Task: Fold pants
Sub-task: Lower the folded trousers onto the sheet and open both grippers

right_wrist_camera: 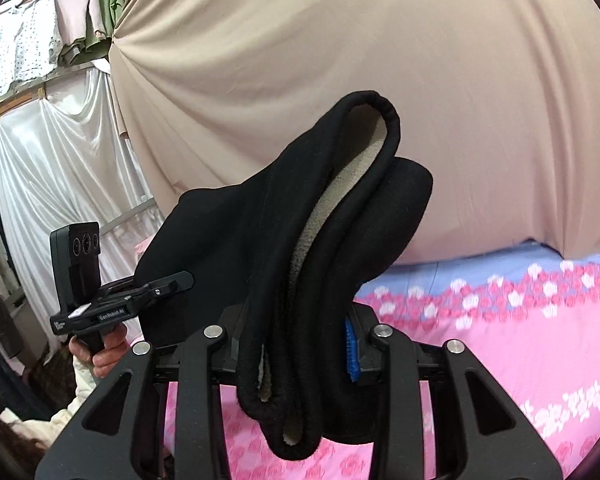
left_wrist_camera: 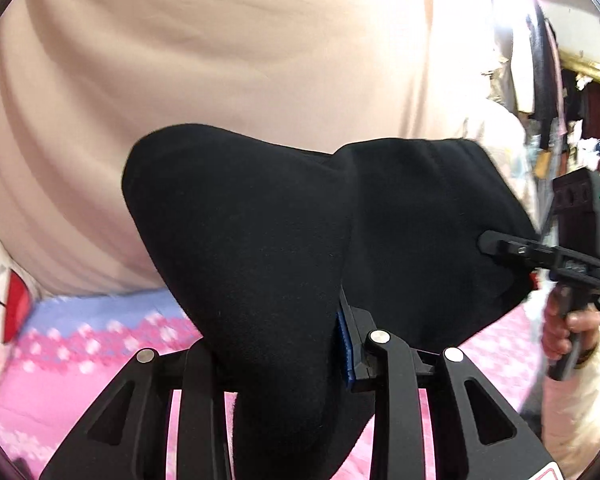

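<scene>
The black pants (left_wrist_camera: 240,220) hang in the air above the bed, bunched and held at two places. My left gripper (left_wrist_camera: 280,348) is shut on one thick fold of them, with its blue pad (left_wrist_camera: 346,344) pressed against the cloth. In the right wrist view the pants (right_wrist_camera: 228,232) show a beige fleece lining (right_wrist_camera: 340,192) inside a rolled hem. My right gripper (right_wrist_camera: 294,348) is shut on that doubled edge. Each gripper also shows in the other's view, clamped on the cloth: the right gripper (left_wrist_camera: 496,245) and the left gripper (right_wrist_camera: 180,280), each with a hand on its handle.
A pink and blue flowered bedsheet (right_wrist_camera: 500,340) lies below. A beige curtain (right_wrist_camera: 340,60) hangs close behind the pants. White satin cloth (right_wrist_camera: 60,168) and hanging clothes (right_wrist_camera: 40,40) are at the left, more clothes (left_wrist_camera: 548,80) at the right. A white and red pillow (left_wrist_camera: 0,288) lies on the bed.
</scene>
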Tool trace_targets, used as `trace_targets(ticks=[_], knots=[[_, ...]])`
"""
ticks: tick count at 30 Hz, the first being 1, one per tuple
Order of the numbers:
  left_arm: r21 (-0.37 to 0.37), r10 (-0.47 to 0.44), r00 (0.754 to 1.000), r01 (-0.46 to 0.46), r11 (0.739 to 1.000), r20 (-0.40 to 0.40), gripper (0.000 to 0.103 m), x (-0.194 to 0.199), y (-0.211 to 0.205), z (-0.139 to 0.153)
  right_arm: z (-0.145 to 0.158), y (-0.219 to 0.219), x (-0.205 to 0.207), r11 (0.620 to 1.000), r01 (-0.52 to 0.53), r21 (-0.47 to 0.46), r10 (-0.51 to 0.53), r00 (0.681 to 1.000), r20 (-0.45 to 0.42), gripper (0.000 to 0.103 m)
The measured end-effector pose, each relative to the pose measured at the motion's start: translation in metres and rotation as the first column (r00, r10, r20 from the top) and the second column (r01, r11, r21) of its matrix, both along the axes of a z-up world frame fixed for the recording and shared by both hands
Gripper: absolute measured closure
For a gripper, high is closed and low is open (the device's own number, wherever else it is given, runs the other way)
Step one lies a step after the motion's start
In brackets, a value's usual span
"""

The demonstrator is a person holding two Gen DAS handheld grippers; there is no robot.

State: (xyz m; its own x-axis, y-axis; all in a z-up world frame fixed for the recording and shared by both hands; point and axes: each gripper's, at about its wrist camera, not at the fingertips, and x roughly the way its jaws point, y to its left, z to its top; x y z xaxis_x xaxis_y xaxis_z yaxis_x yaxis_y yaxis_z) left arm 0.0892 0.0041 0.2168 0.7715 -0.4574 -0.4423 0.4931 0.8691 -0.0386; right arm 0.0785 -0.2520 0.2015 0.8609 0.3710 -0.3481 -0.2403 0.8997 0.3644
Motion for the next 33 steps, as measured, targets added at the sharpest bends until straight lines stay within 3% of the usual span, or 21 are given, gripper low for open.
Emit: trace_targets(ticks=[7, 12, 22, 33], knots=[[0.039, 0.092, 0.994, -0.095, 0.995, 0.062, 0.075, 0.045, -0.004, -0.023, -0.022, -0.009, 0.044, 0.999, 0.017, 0.039, -0.017, 1.0, -0.005, 0.07], [0.044, 0.114, 0.993, -0.113, 0.993, -0.02, 0.075, 0.094, 0.0, -0.056, -0.056, -0.021, 0.079, 0.998, 0.027, 0.062, -0.023, 0.998, -0.066, 0.07], [0.082, 0.131, 0.969, -0.116, 0.99, -0.208, 0.074, 0.182, 0.004, -0.153, -0.163, -0.053, 0.149, 0.987, 0.066, 0.146, -0.026, 0.965, -0.262, 0.07], [0.123, 0.13, 0.929, -0.093, 0.988, -0.348, 0.074, 0.22, 0.005, -0.233, -0.255, -0.074, 0.176, 0.974, 0.102, 0.203, -0.009, 0.91, -0.414, 0.07]])
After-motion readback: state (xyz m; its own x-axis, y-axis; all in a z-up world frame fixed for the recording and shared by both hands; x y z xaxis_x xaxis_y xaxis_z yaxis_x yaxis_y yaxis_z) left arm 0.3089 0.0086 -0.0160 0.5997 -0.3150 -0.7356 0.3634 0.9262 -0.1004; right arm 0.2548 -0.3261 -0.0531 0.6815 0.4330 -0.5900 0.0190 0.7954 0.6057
